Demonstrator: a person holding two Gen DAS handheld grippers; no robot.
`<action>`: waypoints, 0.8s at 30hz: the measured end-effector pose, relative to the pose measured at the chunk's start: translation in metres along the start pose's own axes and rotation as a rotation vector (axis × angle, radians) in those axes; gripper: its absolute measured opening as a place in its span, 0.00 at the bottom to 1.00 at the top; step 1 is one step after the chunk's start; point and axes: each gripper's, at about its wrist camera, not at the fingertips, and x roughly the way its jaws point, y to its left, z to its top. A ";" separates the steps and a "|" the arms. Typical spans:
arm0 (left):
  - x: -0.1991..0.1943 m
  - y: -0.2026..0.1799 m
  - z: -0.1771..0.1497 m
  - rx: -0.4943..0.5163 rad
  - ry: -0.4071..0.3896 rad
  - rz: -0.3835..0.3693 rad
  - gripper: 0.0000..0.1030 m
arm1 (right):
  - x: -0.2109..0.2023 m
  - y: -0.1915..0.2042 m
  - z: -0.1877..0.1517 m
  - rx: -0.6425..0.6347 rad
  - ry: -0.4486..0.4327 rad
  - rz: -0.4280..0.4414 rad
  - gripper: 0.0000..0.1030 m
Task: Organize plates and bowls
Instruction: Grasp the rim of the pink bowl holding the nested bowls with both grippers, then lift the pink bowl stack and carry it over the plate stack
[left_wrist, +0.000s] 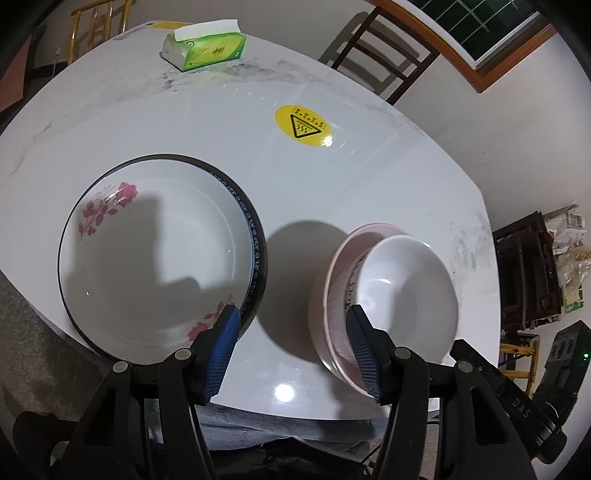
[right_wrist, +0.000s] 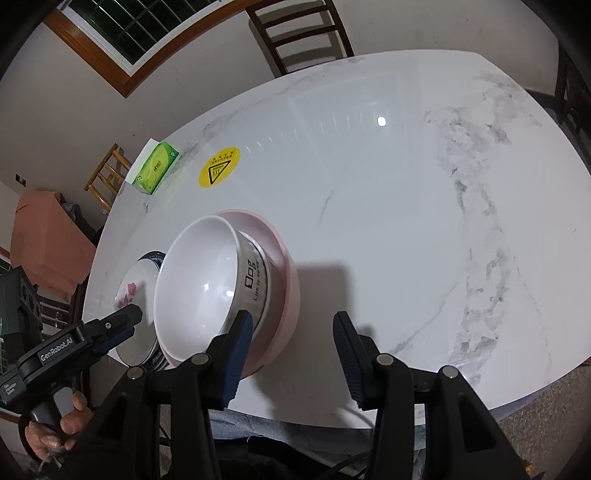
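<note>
A white plate with pink flowers (left_wrist: 155, 254) lies stacked on a blue-rimmed plate (left_wrist: 258, 258) at the table's near left. A white bowl (left_wrist: 406, 295) sits nested in a pink bowl (left_wrist: 332, 306) to its right. My left gripper (left_wrist: 291, 332) is open and empty, hovering over the gap between plates and bowls. In the right wrist view the white bowl (right_wrist: 195, 291) sits in the pink bowl (right_wrist: 284, 288). My right gripper (right_wrist: 291, 343) is open and empty beside the bowls' right side. The left gripper (right_wrist: 118, 328) shows over the flowered plate (right_wrist: 133, 291).
A white marble table (right_wrist: 406, 206) bears a yellow warning sticker (left_wrist: 301, 125) and a green tissue box (left_wrist: 205, 46) at the far side. Dark wooden chairs (right_wrist: 299, 29) stand behind the table. Furniture (left_wrist: 528, 273) stands off the right edge.
</note>
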 end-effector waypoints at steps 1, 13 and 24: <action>0.002 0.001 0.000 -0.004 0.005 0.006 0.52 | 0.001 0.000 0.000 -0.003 0.001 -0.001 0.45; 0.020 -0.001 0.002 0.012 0.040 0.020 0.43 | 0.016 -0.003 0.004 0.003 0.030 -0.044 0.45; 0.037 -0.003 0.005 0.015 0.065 0.019 0.36 | 0.031 0.000 0.007 -0.007 0.048 -0.073 0.45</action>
